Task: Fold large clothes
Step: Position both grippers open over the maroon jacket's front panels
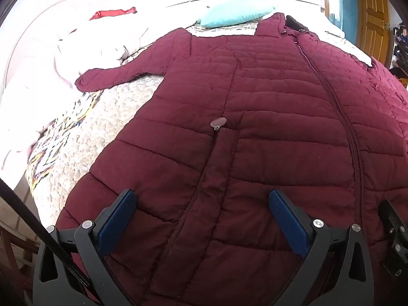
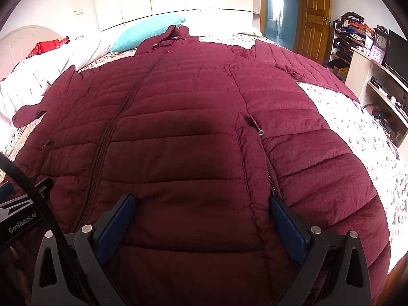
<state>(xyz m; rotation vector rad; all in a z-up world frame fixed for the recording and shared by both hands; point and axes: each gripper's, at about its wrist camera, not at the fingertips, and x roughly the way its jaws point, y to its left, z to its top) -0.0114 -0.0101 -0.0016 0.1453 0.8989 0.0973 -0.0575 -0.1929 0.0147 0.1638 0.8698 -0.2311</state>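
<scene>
- Lying zipped and flat on the bed (image 2: 357, 117), a maroon coat (image 1: 255, 102) is spread ready for folding.
- Left gripper (image 1: 201, 204) and right gripper (image 2: 201, 209) are held wide, empty, above its hem.

Both wrist views close above one jacket (image 1: 255, 127)

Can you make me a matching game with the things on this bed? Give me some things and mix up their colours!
Things:
1. puffy coat
2. pillow
3. crumpled cloth by the headboard
4. door

Colours:
A. red
B. brown wood
C. dark maroon
D. turquoise

Pairs: 1-C, 2-D, 3-A, 4-B
</scene>
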